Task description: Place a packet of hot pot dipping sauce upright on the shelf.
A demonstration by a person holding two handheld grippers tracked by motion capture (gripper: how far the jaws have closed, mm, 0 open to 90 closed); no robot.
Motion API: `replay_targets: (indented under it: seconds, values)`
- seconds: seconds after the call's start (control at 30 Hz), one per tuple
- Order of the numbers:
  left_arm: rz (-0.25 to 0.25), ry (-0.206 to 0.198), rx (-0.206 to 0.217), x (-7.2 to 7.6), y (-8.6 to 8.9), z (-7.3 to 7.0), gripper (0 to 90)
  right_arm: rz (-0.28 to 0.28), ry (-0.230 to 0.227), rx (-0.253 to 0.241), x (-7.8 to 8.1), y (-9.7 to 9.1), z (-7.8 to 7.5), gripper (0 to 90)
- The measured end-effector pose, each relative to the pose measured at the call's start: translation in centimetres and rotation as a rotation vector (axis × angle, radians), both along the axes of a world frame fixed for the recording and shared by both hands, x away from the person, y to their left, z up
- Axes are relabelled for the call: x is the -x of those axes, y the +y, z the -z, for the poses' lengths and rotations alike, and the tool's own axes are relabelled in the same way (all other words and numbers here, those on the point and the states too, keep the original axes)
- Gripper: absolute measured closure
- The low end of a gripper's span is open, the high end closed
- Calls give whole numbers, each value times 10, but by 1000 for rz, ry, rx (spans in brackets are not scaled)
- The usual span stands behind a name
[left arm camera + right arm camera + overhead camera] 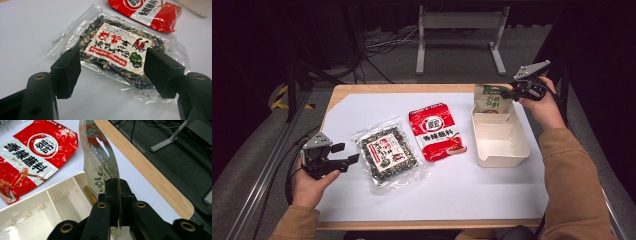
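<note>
High view: the green pouch (493, 98) stood upright at the far end of the cream tray (518, 150), its lower edge inside the tray's far compartment. It was pale green with a darker top band and printed characters. The right gripper (512, 93) pinched its right edge, jaws pressed together on the film. Just left of the tray lay the red sachet (435, 131); left of that, well apart from the tray, the clear seaweed packet (388, 154). The left gripper (347, 153) hovered at that packet's left edge, jaws spread, holding nothing.

Left gripper view: the seaweed packet (117, 52) lay flat beyond and between the open jaws, untouched; the red sachet (147, 11) lay past it.

Right gripper view: the green pouch (100, 162), glossy with a hang hole, was clamped edge-on above the tray (50, 205), whose dividers showed. The red sachet (32, 155) lay just beside the tray.
</note>
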State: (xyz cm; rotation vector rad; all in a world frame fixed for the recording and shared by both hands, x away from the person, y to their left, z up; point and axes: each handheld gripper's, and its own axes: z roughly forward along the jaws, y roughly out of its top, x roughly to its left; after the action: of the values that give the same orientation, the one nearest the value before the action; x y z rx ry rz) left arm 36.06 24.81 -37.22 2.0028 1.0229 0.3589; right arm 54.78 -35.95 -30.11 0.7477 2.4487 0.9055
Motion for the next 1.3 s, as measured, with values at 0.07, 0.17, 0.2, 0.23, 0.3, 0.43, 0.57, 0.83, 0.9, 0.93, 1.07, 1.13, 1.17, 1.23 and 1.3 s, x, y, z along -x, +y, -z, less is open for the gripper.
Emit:
replay_targets:
  seconds: [0.07,0.17,0.2,0.23,0.3,0.43,0.57,0.83,0.9,0.93,1.07,1.13,1.17,1.23,1.3]
  values:
    - [3,-4,-3,0,0,0,307,4,1,0,0,0,0,872]
    - [3,1,2,-1,-1,0,306,32,-1,4,2,1,-1,811]
    - [3,1,2,-1,-1,0,306,32,-1,4,2,1,-1,811]
    - [3,3,2,-2,-1,0,306,52,-17,-25,3,1,-3,748]
    - [8,0,1,-2,-2,0,306,62,-35,-51,6,1,-6,676]
    - [13,0,5,-5,-4,0,306,81,-64,-110,12,2,-13,553]
    - [22,2,5,-7,-6,-1,306,83,-119,-152,21,3,-21,490]
    - [35,-6,11,-16,-8,-4,302,95,-178,-184,39,2,-34,428]
    - [46,-10,9,-18,-11,-5,301,100,-198,-196,45,1,-37,424]
    - [53,-11,9,-19,-12,-5,300,97,-205,-203,50,1,-39,424]
    - [64,-8,11,-24,-16,-5,294,61,-215,-236,67,5,-44,450]
    - [65,-2,14,-26,-18,-6,291,41,-230,-258,77,9,-45,459]
    - [67,-7,6,-27,-19,-6,290,31,-237,-270,83,11,-45,461]
    - [75,-10,-7,-29,-22,-8,280,10,-242,-287,95,18,-45,474]
    - [79,-10,-15,-31,-23,-9,268,-7,-233,-307,102,23,-44,490]
